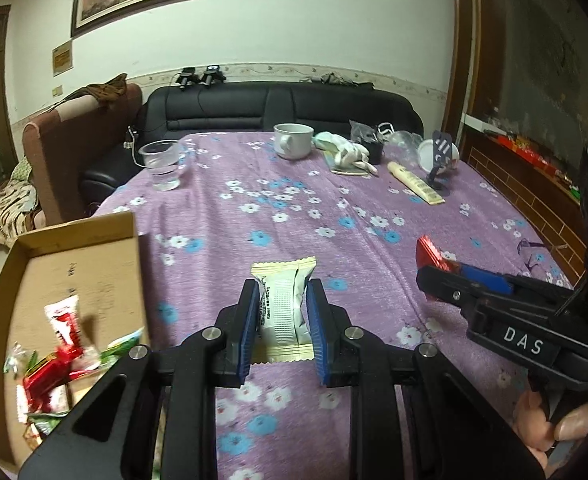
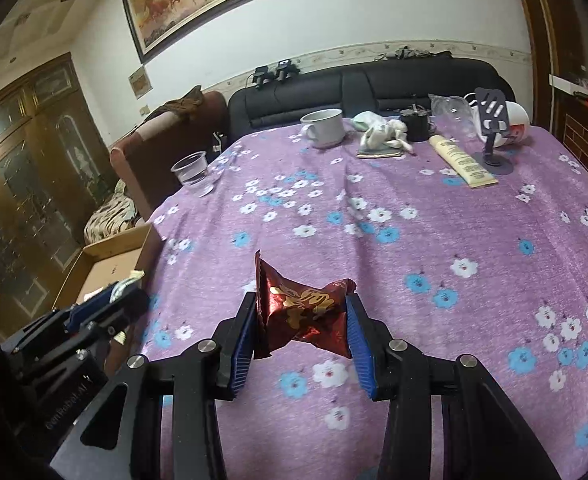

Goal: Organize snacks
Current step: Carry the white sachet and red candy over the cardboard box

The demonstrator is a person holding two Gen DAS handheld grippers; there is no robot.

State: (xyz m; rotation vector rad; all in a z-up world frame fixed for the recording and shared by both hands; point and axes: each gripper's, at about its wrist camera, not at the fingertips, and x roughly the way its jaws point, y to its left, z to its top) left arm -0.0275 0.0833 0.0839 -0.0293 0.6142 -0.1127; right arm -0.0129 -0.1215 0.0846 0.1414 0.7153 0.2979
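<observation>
Cardboard box (image 1: 73, 240) lies beside both downward-tilted grippers, each gripping a snack.

purple floral table (image 2: 414, 240): mug (image 2: 324, 128), plastic cup (image 2: 191, 168), tube (image 2: 462, 162).

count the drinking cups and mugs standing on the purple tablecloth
2. A clear plastic cup stands near the far left edge; a white ceramic mug stands at the far end. Others may hide in the far right clutter.

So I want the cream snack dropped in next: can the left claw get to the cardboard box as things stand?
Probably yes. The left claw, shut on the cream snack packet, is just right of the open cardboard box, and only bare tablecloth lies between them.
</observation>
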